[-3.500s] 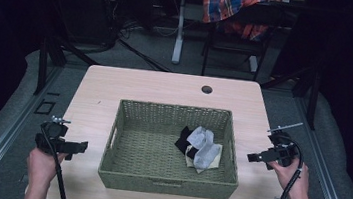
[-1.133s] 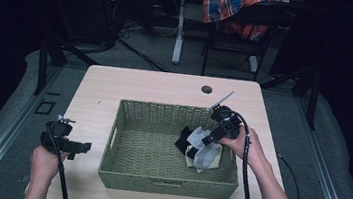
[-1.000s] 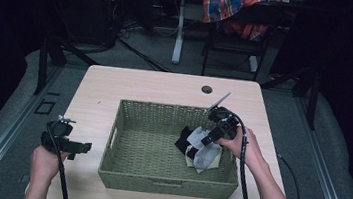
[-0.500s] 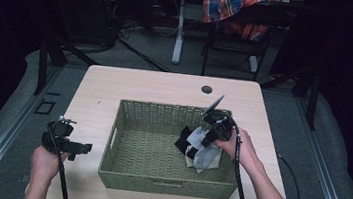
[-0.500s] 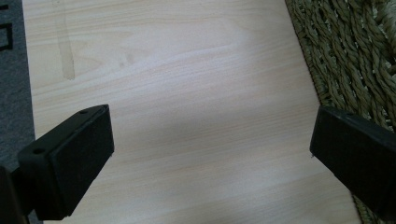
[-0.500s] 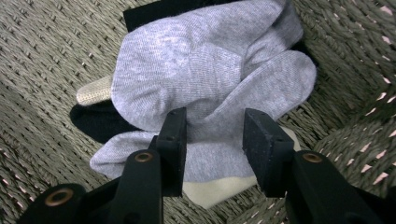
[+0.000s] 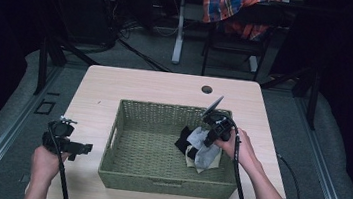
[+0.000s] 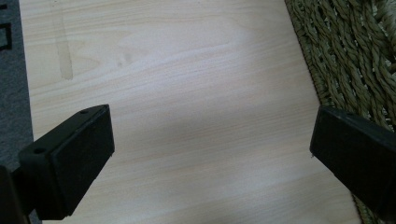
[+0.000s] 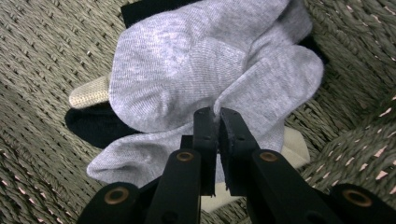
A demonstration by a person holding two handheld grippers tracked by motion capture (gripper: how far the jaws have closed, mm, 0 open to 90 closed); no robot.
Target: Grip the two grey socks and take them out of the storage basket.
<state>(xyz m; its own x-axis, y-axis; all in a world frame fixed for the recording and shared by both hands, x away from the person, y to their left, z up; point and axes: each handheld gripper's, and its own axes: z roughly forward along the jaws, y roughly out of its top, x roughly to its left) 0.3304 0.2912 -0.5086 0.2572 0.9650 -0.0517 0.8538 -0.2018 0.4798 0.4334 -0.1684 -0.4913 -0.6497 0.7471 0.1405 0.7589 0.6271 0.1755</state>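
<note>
Grey sock (image 9: 196,79) is soft, light; my right gripper (image 9: 217,116) has just pinched a fold; left gripper (image 8: 210,149) gapes empty.

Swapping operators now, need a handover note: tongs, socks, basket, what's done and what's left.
Right tongs: jaws have just been closing, now shut on a fold of the grey sock, down inside the wicker basket.
Left tongs: open, nothing between the jaws, over the bare table left of the basket.
Socks: grey on top of a black sock and a cream sock, piled at the basket's right side.
Done: grey sock gripped.
Left: probably lift it out; nothing is out of the basket yet.
</note>
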